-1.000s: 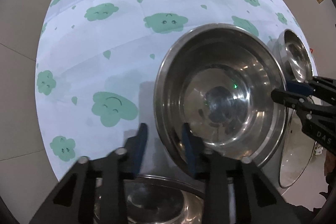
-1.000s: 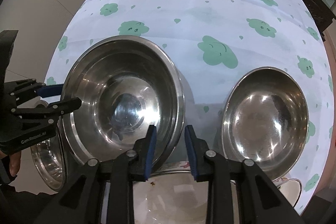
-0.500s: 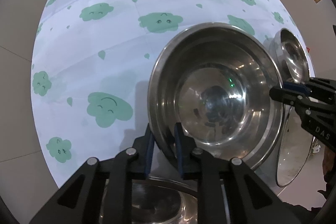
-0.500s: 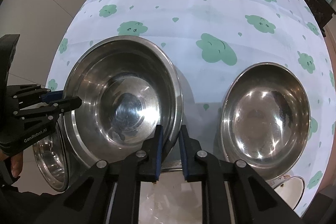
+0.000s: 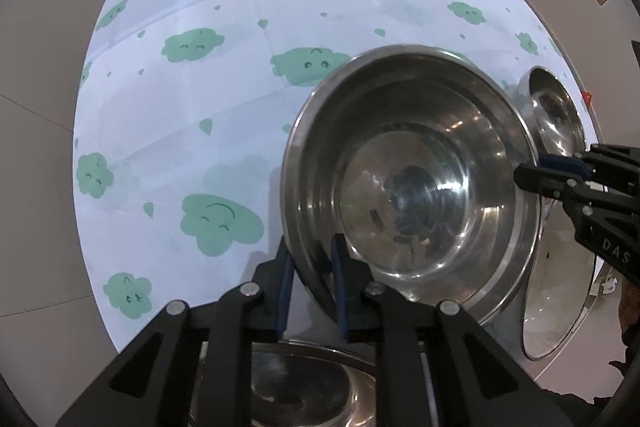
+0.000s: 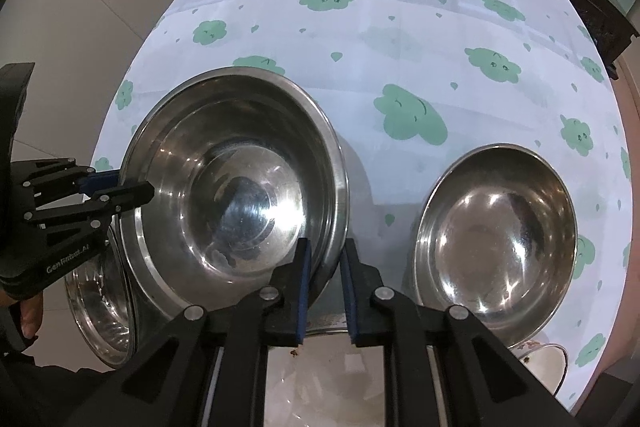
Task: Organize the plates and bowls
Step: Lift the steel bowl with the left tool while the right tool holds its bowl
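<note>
A large steel bowl (image 5: 412, 187) (image 6: 240, 187) sits over the near part of the table. My left gripper (image 5: 314, 263) is shut on its rim, one finger inside the bowl and one outside. My right gripper (image 6: 326, 251) is shut on the opposite side of the rim in the same way. Each gripper also shows in the other's view: the right gripper (image 5: 532, 175) at the bowl's right edge, the left gripper (image 6: 132, 189) at its left edge. A second, smaller steel bowl (image 6: 496, 243) (image 5: 554, 111) rests on the cloth to the right.
The round table (image 5: 200, 107) (image 6: 400, 39) wears a white cloth with green clouds. Another steel bowl (image 6: 100, 291) (image 5: 304, 387) lies at the near left edge. A shiny plate (image 5: 556, 299) lies at the near edge, below the right gripper. A person's hand (image 6: 28, 315) holds the left gripper.
Both grippers have closed onto the large bowl's rim; a second ago their fingers stood apart around it. The bowl looks slightly shifted and tilted since then.
</note>
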Tool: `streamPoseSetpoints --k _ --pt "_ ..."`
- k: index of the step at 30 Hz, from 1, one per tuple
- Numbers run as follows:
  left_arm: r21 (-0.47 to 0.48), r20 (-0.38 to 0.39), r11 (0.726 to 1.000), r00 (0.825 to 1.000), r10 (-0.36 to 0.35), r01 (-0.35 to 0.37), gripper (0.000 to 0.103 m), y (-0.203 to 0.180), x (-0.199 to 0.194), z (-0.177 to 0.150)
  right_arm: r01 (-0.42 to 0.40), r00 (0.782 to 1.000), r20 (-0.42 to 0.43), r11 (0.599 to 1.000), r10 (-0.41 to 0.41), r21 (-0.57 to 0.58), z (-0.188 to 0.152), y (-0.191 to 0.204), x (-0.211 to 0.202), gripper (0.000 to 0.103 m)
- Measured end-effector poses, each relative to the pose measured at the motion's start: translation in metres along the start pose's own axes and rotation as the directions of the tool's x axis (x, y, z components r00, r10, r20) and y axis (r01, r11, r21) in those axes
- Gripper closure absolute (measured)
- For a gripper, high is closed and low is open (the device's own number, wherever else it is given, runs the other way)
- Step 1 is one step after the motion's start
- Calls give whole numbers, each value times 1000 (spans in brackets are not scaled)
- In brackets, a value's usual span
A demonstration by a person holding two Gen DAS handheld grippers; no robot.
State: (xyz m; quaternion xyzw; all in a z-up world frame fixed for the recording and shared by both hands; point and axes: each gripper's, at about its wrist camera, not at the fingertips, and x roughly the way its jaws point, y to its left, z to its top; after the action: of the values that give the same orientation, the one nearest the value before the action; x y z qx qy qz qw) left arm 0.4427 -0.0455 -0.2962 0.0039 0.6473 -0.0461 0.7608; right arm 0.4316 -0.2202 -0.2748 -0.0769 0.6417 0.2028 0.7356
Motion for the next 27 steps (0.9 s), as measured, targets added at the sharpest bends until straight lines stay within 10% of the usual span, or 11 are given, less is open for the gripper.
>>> streamPoseSetpoints --k 27 --pt "6 72 1000 997 18 -19 88 3 -38 -1 25 998 62 1000 -24 -18 10 13 -37 87"
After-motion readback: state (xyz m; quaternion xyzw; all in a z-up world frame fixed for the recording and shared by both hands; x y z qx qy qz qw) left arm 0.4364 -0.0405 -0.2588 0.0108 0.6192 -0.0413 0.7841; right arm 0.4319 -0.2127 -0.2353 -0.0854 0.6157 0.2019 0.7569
